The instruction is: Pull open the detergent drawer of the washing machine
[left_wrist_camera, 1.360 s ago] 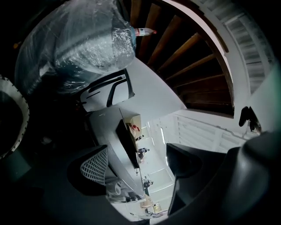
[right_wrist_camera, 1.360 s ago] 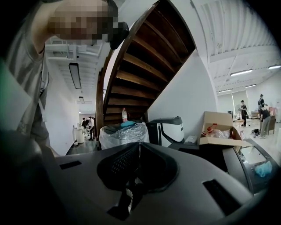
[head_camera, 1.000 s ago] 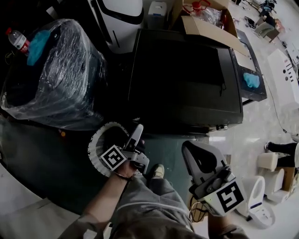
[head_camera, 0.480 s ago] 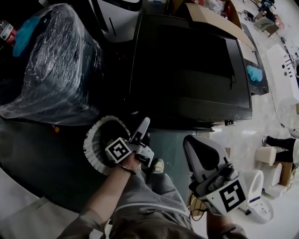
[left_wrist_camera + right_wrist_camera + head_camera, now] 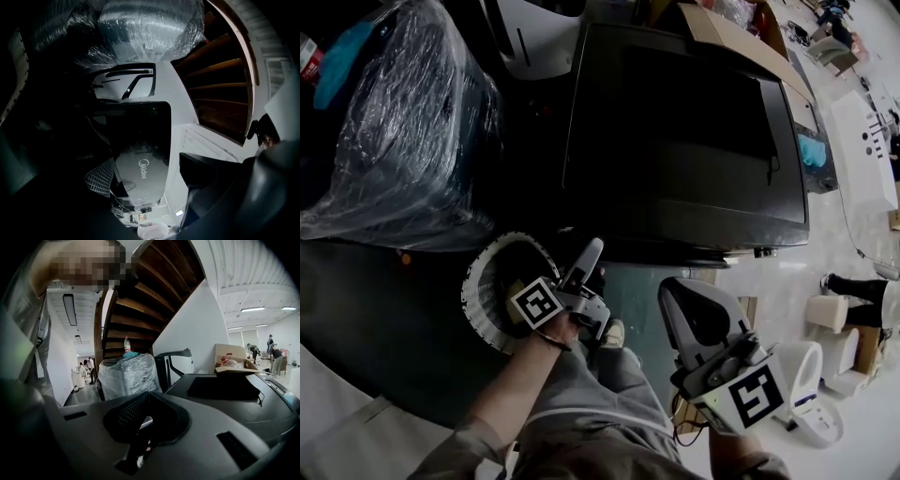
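A black washing machine [image 5: 684, 141] fills the middle of the head view; its detergent drawer cannot be picked out along the dark front edge. To its left stands a plastic-wrapped appliance [image 5: 403, 131]; a cardboard box [image 5: 741, 42] sits at its far right corner. The left gripper [image 5: 589, 264] hovers just before the machine's front edge, jaws apart with nothing between them; the right gripper [image 5: 694, 314] hangs nearer the person, jaws closed on nothing.

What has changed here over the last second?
The left gripper edged slightly forward, toward the front edge of the washing machine, with its jaws open and holding nothing. The right gripper stayed back, shut and empty. Nothing on the machine has moved.
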`<state>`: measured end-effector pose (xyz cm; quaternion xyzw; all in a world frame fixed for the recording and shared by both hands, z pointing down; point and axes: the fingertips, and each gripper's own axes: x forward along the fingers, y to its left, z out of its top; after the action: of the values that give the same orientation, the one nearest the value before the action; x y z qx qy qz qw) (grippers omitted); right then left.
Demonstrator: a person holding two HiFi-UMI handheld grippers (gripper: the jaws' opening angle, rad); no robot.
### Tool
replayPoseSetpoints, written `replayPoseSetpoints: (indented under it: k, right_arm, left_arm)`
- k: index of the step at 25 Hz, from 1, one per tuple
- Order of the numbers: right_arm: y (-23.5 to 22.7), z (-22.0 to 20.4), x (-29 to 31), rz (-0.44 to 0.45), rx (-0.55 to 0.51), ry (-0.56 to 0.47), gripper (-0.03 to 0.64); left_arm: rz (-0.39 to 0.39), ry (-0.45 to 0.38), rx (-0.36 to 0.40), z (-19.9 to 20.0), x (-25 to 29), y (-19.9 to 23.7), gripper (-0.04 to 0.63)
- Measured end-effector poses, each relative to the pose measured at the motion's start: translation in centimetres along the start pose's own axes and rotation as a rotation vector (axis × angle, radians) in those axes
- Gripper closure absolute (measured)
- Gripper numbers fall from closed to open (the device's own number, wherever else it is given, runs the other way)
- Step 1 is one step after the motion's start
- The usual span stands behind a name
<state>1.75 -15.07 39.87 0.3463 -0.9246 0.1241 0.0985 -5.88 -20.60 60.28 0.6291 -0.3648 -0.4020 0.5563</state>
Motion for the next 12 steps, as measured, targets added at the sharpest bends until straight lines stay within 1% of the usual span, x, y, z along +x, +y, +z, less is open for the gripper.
replayPoseSetpoints:
  k: [8,12]
  right_arm:
    - [0.22,0.0,0.61,0.011,0.013,0.022,0.584]
    - [0.13,0.03,0.65,0.014,0.019,0.026,0.583]
  left_arm:
    - [0.015,-0.031,-0.052,0.19,0.11,-0.11,0.16]
    - [0.013,-0.03,-0.048,0.11,0.16,0.2,0.16]
